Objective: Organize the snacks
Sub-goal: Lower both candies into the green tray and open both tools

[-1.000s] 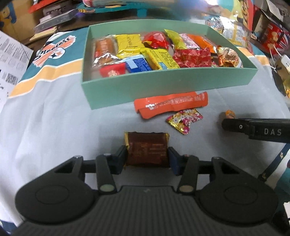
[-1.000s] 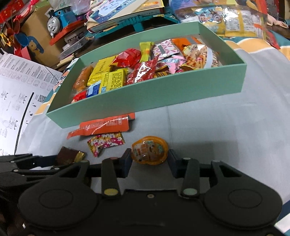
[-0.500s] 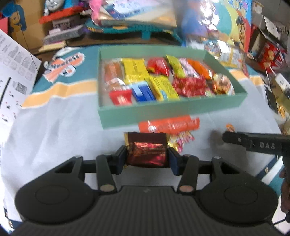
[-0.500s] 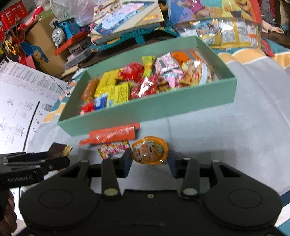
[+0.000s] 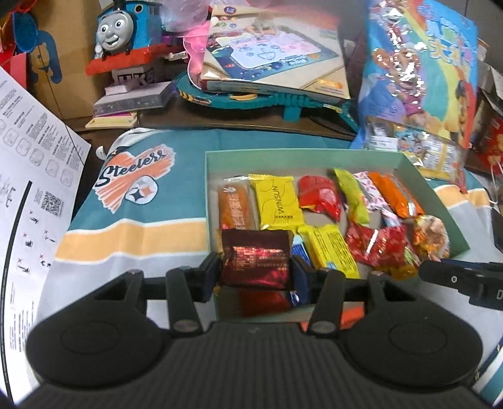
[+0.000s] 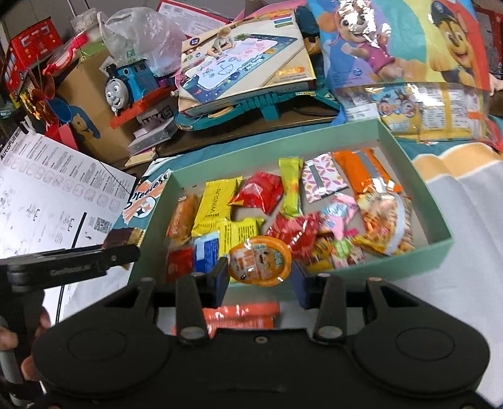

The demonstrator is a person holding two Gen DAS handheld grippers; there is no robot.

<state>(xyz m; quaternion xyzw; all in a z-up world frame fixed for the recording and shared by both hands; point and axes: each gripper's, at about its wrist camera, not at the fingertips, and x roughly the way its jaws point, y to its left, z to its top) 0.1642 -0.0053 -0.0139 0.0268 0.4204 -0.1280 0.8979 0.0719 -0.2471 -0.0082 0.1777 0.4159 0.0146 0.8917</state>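
Note:
My left gripper is shut on a dark brown foil snack packet, held in the air over the near left corner of the green box. My right gripper is shut on a round orange jelly cup, above the box's near wall. The box holds several wrapped snacks, yellow, red and orange. In the right wrist view the left gripper enters from the left with the brown packet. An orange wrapper lies on the cloth in front of the box.
The box sits on a grey, teal and yellow cloth. A printed sheet lies at the left. Behind the box stand a blue toy train, a toy box and cartoon bags. A hand holds the left gripper's handle.
Both grippers have risen off the cloth and moved forward toward the box, carrying the brown packet and the jelly cup. The loose wrappers on the cloth now lie beneath them.

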